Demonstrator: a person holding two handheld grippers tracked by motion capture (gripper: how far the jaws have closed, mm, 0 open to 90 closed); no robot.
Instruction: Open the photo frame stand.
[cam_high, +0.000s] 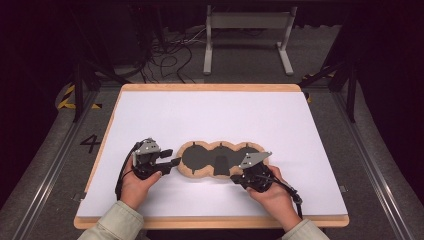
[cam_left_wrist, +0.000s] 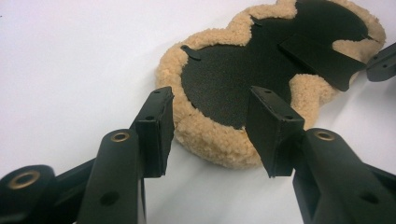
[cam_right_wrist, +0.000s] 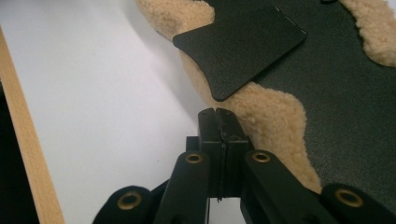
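Lying near the front of a white, wood-edged tabletop (cam_high: 210, 112): fleece pad (cam_high: 200, 174), dark floor and cables (cam_high: 167, 57) behind. Left gripper (cam_high: 172, 157) jaws released, straddling its end; right gripper (cam_high: 239, 177) clenched, empty, touching fleece.

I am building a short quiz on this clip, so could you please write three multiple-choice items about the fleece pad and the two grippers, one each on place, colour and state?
1. Where does the fleece pad lie on the white table?
A. Near the person's edge, between the two grippers
B. At the far edge
C. On the floor

2. What colour is the pad's fleecy border?
A. Blue
B. Tan
C. White

3. How do the jaws of the right gripper stand?
A. Wide apart
B. Clamped on a cup
C. Pressed together, nothing between them

Answers:
1 A, as the high view shows the pad between the left gripper and the right one.
2 B, as the left gripper view shows tan fleece around a black middle.
3 C, as the right gripper view shows the jaws meeting beside the fleece edge.
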